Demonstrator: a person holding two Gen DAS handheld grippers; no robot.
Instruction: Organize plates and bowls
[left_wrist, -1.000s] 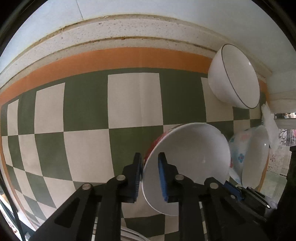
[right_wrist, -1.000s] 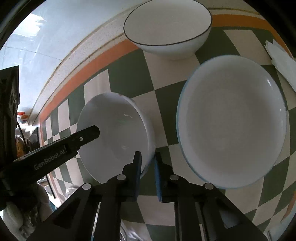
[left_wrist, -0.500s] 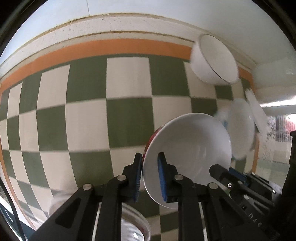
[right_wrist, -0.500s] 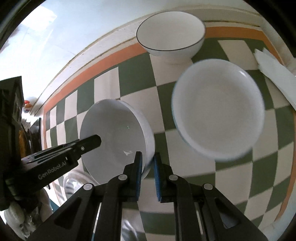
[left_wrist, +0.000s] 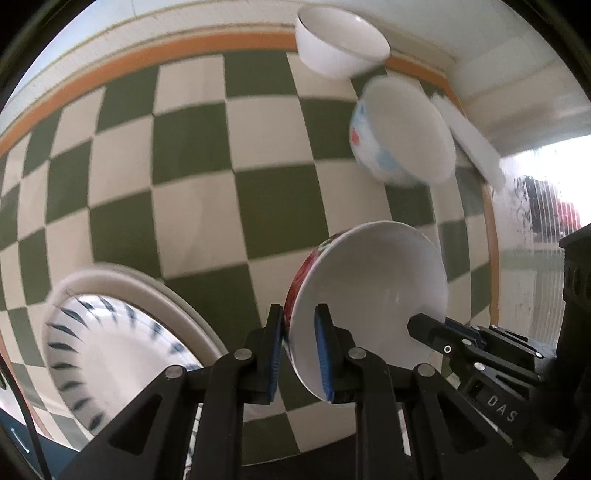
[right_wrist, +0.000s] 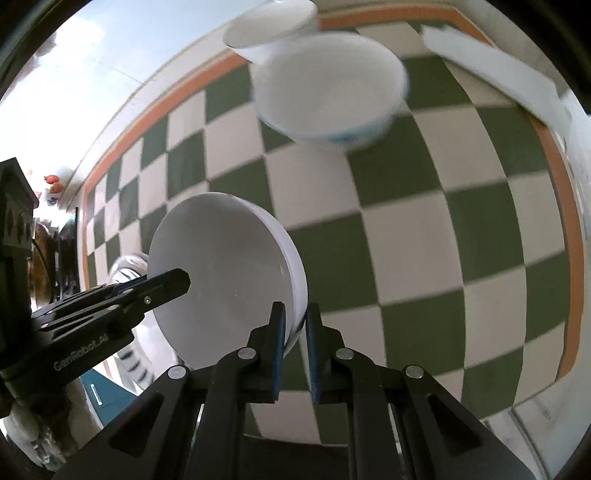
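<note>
Now both grippers pinch one white bowl (left_wrist: 369, 295) w/ red pattern outside, held tilted above the checked tablecloth (left_wrist: 192, 206): left gripper (left_wrist: 298, 347) on its near rim, right gripper (right_wrist: 293, 332) clamped on the opposite rim. Striped plate (left_wrist: 110, 332) sits left of the bowl; blue-patterned bowl (left_wrist: 402, 136) and plain white bowl (left_wrist: 340, 44) beyond it.

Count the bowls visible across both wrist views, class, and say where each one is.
3. The held bowl is gripped at its rim by both grippers. The blue-patterned bowl stands on the checkered cloth. The plain white bowl stands beyond it. Others may be hidden.
</note>
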